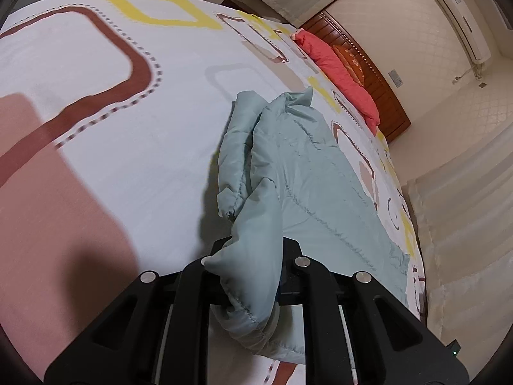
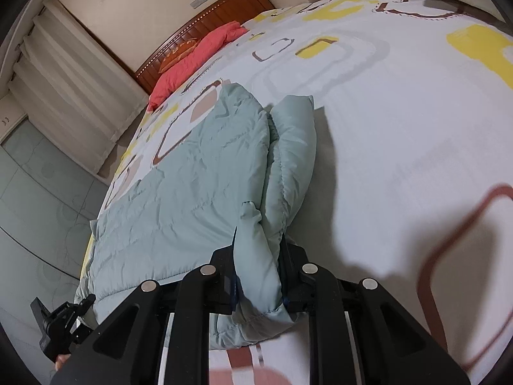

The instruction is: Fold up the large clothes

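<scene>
A bedroom, with a bed (image 1: 134, 147) spread with a white sheet printed in brown and yellow rounded squares, serves as the folding surface. Nearest the lens in the left wrist view, the left hand-held gripper (image 1: 253, 256) is closed on a bunched edge of the pale green quilted garment (image 1: 314, 186); in the right wrist view, the right hand-held gripper (image 2: 258, 256) likewise pinches a thick fold of the same garment (image 2: 192, 186) between its jaws. Gripping two points of one edge probably lets the padded cloth be carried as a straight line, not a sagging one. Beyond the jaws, the garment lies along the side of the bed, its main panel flat and a doubled roll raised along the inner side, suggesting a lengthwise fold under way. Farther off, a coral pillow (image 1: 340, 73) rests against the wooden headboard (image 1: 368, 73); curtains (image 2: 67, 80) and a wall air conditioner (image 1: 461, 22) close the scene.
</scene>
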`<action>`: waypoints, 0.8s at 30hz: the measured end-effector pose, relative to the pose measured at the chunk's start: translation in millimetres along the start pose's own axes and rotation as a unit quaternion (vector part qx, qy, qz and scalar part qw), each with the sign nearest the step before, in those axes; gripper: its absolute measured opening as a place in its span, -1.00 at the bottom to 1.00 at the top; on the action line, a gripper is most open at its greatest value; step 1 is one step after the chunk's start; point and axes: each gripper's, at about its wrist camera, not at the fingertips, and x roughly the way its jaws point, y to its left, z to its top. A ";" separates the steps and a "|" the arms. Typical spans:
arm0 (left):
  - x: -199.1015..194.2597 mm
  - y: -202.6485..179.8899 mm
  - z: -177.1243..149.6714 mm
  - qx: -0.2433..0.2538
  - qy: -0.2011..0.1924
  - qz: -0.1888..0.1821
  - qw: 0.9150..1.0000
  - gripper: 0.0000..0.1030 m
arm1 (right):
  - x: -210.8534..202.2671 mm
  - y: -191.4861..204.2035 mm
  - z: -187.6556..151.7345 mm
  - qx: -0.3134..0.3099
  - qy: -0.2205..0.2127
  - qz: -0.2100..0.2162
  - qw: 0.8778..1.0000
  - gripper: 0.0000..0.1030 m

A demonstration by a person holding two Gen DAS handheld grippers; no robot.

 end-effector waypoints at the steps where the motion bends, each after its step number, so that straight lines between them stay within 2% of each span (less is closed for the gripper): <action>1: -3.7 1.9 -2.0 0.002 0.001 0.001 1.000 -0.73 | -4.4 -1.4 -5.2 0.000 0.001 0.001 1.000 -0.64; 9: -15.1 15.2 -12.3 0.008 0.009 0.000 1.000 -0.73 | -9.7 -6.5 -16.8 -0.004 0.006 0.000 1.000 -0.60; 12: -13.4 16.0 -10.7 0.007 0.012 0.002 1.000 -0.64 | -10.0 -5.9 -14.7 -0.002 0.007 -0.003 1.000 -0.51; 15: -17.7 18.3 -7.4 0.001 0.014 0.002 1.000 -0.47 | -14.4 -7.3 -12.6 -0.002 0.007 -0.009 1.000 -0.40; 16: -21.5 19.9 -4.4 -0.002 0.011 0.004 1.000 -0.34 | -16.9 -7.8 -11.3 -0.004 0.005 -0.017 1.000 -0.29; 17: -23.4 22.6 -2.4 -0.003 0.009 0.002 1.000 -0.07 | -21.0 -8.3 -12.4 -0.007 0.002 -0.025 1.000 -0.23; 19: -30.0 27.2 3.2 -0.011 0.001 0.003 1.000 0.26 | -29.8 -9.5 -13.4 -0.010 -0.005 -0.034 0.999 -0.13; 21: -34.3 31.0 8.8 -0.016 -0.003 -0.001 1.000 0.34 | -36.5 -11.3 -11.5 -0.008 -0.011 -0.036 0.999 -0.11; 24: -31.2 33.0 20.0 -0.013 0.010 -0.007 1.000 0.43 | -44.0 -10.5 -5.0 -0.008 -0.019 -0.041 0.999 -0.11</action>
